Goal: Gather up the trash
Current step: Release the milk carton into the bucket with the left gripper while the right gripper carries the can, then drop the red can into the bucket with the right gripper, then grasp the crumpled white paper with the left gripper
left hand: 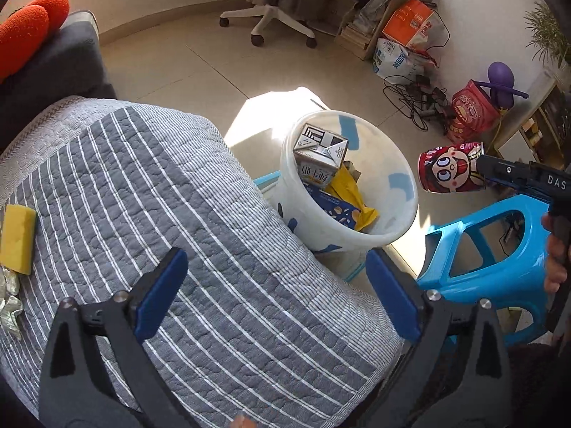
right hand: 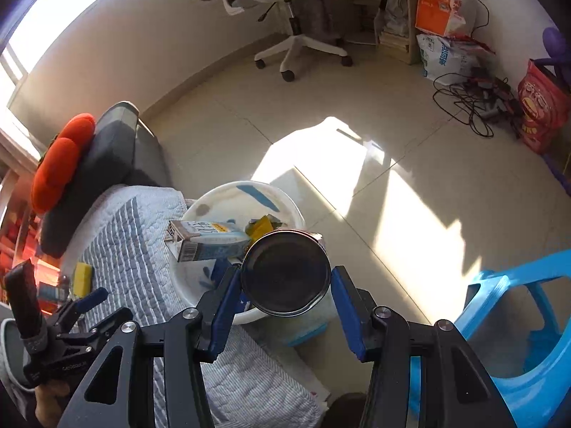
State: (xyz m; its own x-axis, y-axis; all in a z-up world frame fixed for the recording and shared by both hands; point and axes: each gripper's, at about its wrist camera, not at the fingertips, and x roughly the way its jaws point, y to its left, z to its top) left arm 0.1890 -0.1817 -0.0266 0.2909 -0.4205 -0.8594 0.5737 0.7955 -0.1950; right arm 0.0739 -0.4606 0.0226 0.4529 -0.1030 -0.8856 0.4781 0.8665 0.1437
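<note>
1. Right wrist view – red can (right hand: pixel 285 278) seen end-on, dark base toward the lens, clamped across its round wall by the right gripper (right hand: pixel 285 274) at about half spread.
2. Held in the air just at the near rim of the white bin (right hand: pixel 214 192), not yet over its middle; carton (right hand: pixel 203 242) and yellow wrapper already lying inside.
3. Probably empty, so light; thin metal wall, smooth and printed – likely to dent under a hard squeeze and to slip under a weak one.
4. Best gripped as now: pads on opposite sides of the body, near mid-height, never on the rim edges.
5. Worth carrying further over the opening before letting go, since a light can may bounce off the rim or off the carton.
6. Left gripper (left hand: pixel 276 255) spread wide with nothing between the pads, hanging above the striped quilt (left hand: pixel 178 178).
7. Still on the quilt at the far left: yellow sponge (left hand: pixel 18 237) and crumpled foil (left hand: pixel 9 303), both soft, light and easy to pinch anywhere.
</note>
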